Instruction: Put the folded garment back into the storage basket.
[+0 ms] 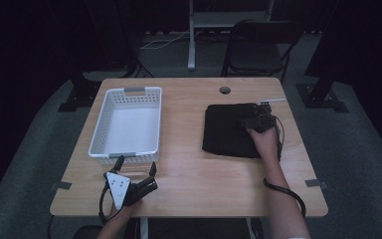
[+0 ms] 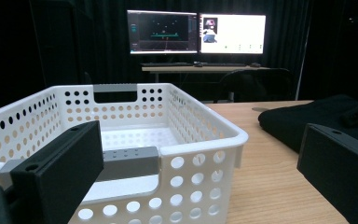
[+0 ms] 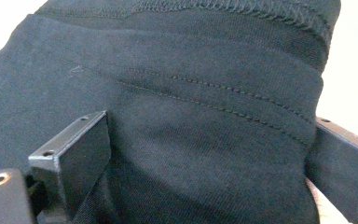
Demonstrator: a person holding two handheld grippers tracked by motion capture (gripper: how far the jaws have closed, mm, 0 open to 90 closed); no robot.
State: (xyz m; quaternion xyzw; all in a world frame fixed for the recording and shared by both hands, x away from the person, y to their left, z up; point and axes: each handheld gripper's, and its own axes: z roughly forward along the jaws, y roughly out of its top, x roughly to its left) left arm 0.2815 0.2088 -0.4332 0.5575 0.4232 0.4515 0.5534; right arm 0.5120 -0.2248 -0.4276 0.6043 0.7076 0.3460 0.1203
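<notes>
A folded black cloth [image 1: 226,132] lies on the right half of the wooden table [image 1: 189,169]. My right gripper [image 1: 258,113] rests on the cloth's far right part. In the right gripper view its jaws stand wide apart around a thick fold of the cloth [image 3: 191,70], one jaw pressing into the fabric and the other at the fold's edge; the right gripper [image 3: 209,140] is open. A white perforated basket [image 1: 99,124] sits empty at the left. My left gripper [image 1: 137,165] hovers just in front of it, open with nothing held, and looks at the basket's near wall [image 2: 205,158].
A round cable hole [image 1: 224,90] sits near the table's far edge. A black folding chair [image 1: 258,47] stands behind the table. Two lit monitors [image 2: 196,32] on a desk are farther back. The cloth [image 2: 307,116] lies right of the basket.
</notes>
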